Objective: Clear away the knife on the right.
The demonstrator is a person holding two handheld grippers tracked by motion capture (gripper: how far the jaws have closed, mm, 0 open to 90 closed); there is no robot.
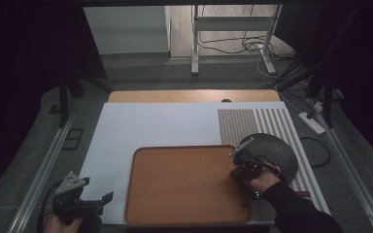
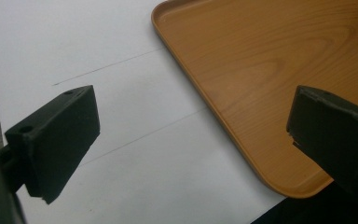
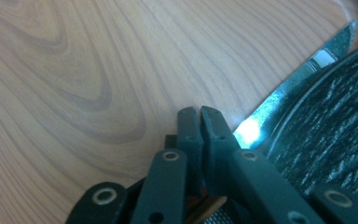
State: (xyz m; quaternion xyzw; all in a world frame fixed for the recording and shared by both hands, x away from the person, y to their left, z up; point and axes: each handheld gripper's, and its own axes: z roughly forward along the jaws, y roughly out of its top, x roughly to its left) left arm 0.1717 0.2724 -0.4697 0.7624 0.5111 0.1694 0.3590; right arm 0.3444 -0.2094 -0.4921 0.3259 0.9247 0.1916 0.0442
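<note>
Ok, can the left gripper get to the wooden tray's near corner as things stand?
Probably yes. The left gripper hovers with jaws open over the white sheet, right beside the wooden tray. Nothing lies between them, and the corner's rim is bare.
</note>
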